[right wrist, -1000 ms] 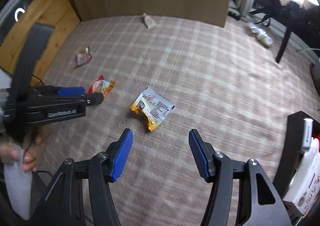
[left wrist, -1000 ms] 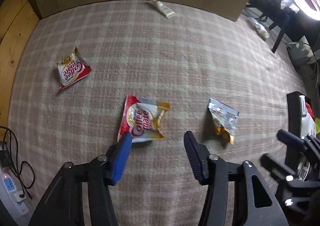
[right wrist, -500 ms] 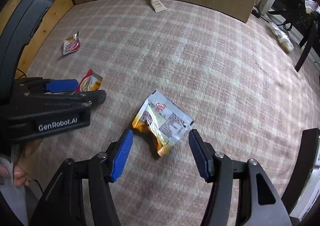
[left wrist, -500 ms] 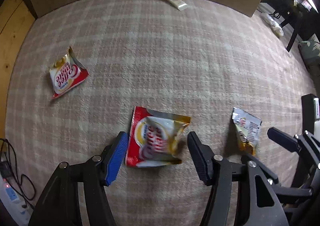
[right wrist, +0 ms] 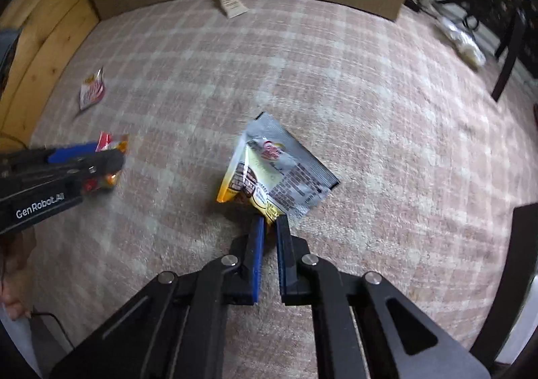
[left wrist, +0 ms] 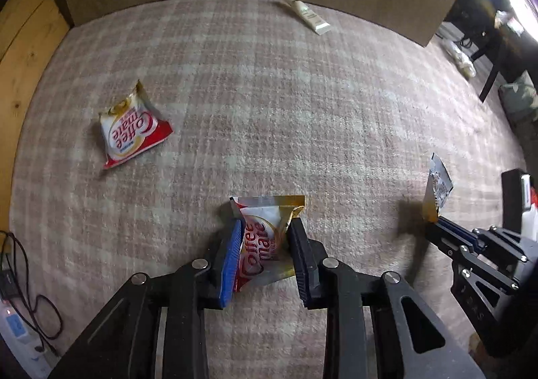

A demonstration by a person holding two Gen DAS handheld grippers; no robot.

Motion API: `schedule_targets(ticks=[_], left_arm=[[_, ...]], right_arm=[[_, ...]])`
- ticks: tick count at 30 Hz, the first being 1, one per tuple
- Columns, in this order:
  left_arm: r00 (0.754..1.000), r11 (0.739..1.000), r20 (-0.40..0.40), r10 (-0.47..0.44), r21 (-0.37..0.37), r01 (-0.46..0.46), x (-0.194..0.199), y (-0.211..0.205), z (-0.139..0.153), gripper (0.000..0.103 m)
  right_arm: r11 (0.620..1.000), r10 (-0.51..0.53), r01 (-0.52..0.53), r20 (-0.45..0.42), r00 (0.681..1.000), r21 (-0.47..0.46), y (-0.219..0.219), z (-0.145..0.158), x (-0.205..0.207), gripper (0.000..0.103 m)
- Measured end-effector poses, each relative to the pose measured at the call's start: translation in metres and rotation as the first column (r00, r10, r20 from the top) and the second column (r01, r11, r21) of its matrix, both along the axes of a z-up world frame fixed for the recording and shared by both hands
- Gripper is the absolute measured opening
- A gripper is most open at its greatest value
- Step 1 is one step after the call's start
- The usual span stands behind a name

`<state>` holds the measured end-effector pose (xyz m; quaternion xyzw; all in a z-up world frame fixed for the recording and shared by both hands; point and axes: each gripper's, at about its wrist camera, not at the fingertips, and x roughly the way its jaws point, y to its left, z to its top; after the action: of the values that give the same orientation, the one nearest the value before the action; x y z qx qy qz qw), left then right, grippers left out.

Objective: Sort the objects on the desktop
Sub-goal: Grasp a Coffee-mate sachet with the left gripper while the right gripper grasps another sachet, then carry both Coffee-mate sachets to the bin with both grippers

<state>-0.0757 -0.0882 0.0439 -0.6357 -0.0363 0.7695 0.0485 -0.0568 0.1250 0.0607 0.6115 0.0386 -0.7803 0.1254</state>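
Left wrist view: the left gripper point(left wrist: 265, 238) pinches a Coffee mate packet point(left wrist: 260, 238) on the plaid cloth point(left wrist: 269, 110); a second Coffee mate packet point(left wrist: 131, 130) and a cream tube point(left wrist: 307, 14) lie unsorted.

Right wrist view: the right gripper point(right wrist: 269, 227) clamps the grey-and-yellow sachet point(right wrist: 275, 170) by its corner. Sorting looks barely begun.

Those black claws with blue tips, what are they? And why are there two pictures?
They are two hand-held grabbers; a person squeezes one in each hand. Each carries a camera looking along its jaws, so you get one picture per hand.

In the left picture, the left gripper has closed its jaws on a red Coffee-mate packet. In the right picture, the right gripper pinches the corner of a silver packet. Each picture also shows the other grabber at its edge.

Everything lies on a pink checked cloth. Another red packet lies loose to the left, and a small cream tube lies at the far edge.
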Motion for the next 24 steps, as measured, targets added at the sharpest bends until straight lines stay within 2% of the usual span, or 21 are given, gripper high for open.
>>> schedule_targets(ticks=[4, 6, 11, 14, 17, 20, 24], left_arm=[[1.0, 1.0, -0.003, 0.021, 0.012, -0.021, 0.009, -0.014, 0.003, 0.02], [0.999, 0.999, -0.008, 0.034, 0.028, -0.034, 0.016, -0.019, 0.008, 0.005], [0.998, 0.998, -0.027, 0.051, 0.027, -0.05, 0.03, -0.03, 0.017, 0.005], [0.994, 0.993, -0.024, 0.106, 0.046, -0.105, 0.037, -0.045, 0.019, 0.005], [0.989, 0.987, -0.031, 0.146, 0.068, -0.144, 0.047, -0.055, 0.027, 0.005], [0.988, 0.989, -0.06, 0.139, 0.061, -0.136, 0.06, -0.05, 0.042, 0.005], [0.989, 0.992, -0.098, 0.109, 0.074, -0.102, 0.078, -0.027, 0.063, 0.005]], right_arm=[[0.999, -0.022, 0.023, 0.01, 1.0, -0.049, 0.008, 0.007, 0.003, 0.007], [0.997, -0.025, 0.025, 0.006, 1.0, -0.075, 0.01, 0.013, 0.006, 0.007], [0.991, -0.031, 0.028, -0.022, 0.999, -0.133, 0.022, 0.037, 0.015, 0.007], [0.983, -0.039, 0.036, -0.018, 0.999, -0.179, 0.038, 0.048, 0.019, 0.007], [0.982, -0.036, 0.03, -0.033, 0.999, -0.186, 0.063, 0.058, 0.025, 0.007], [0.978, -0.046, 0.038, -0.037, 0.998, -0.205, 0.097, 0.073, 0.02, 0.007], [0.975, -0.073, 0.06, -0.051, 0.996, -0.212, 0.121, 0.083, 0.038, 0.007]])
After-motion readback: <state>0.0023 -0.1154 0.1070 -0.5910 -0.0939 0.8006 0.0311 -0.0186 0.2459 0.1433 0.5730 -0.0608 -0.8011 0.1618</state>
